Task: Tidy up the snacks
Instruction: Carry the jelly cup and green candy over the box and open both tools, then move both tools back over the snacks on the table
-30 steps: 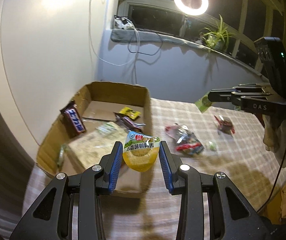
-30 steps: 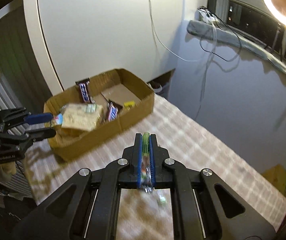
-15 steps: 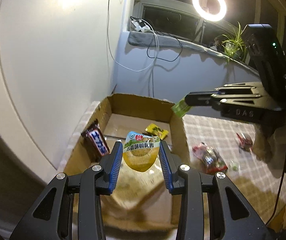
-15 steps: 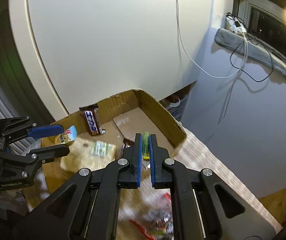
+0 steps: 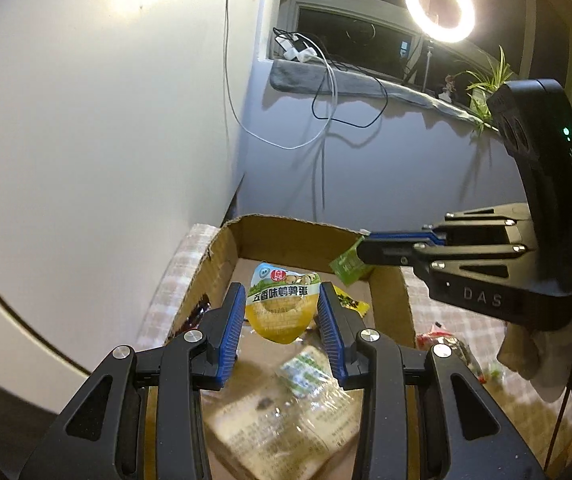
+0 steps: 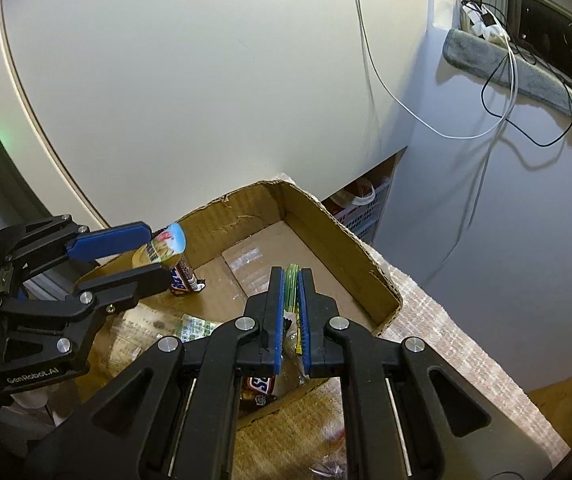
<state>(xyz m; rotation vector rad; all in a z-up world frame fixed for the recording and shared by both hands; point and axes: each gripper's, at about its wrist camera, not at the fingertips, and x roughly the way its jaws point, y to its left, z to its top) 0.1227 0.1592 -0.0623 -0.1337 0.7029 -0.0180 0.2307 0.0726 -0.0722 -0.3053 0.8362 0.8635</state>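
- Two grippers, both loaded, both hanging over the cardboard box rn.
- Left gripper is clamped on the yellow egg-snack pouch, pads pressing on both sides, pouch standing upright between them w/ its printed face toward the cam.
- Right gripper is squeezed tight on a thin green packet. Packet runs lengthwise along the fingers and pokes out past the tips; in the left cam you see it as a green flap at the fingertips.
- Key relation imo: the box floor is straight below & a bit ahead of both sets of tips, so the drop is basically just letting go, no more reaching needed.
- Under the left gripper there's a big clear-wrapped pack already lying in the box, so the pouch would prob land on top of that.
- Right gripper sits nearer the box's right wall, above a small yellow packet. A Snickers bar leans on the far-left wall, clear of both.
- Still a few snacks on the checked tablecloth to the right of the box, e.g. the red wrapper pile, so task's prob not close to done.
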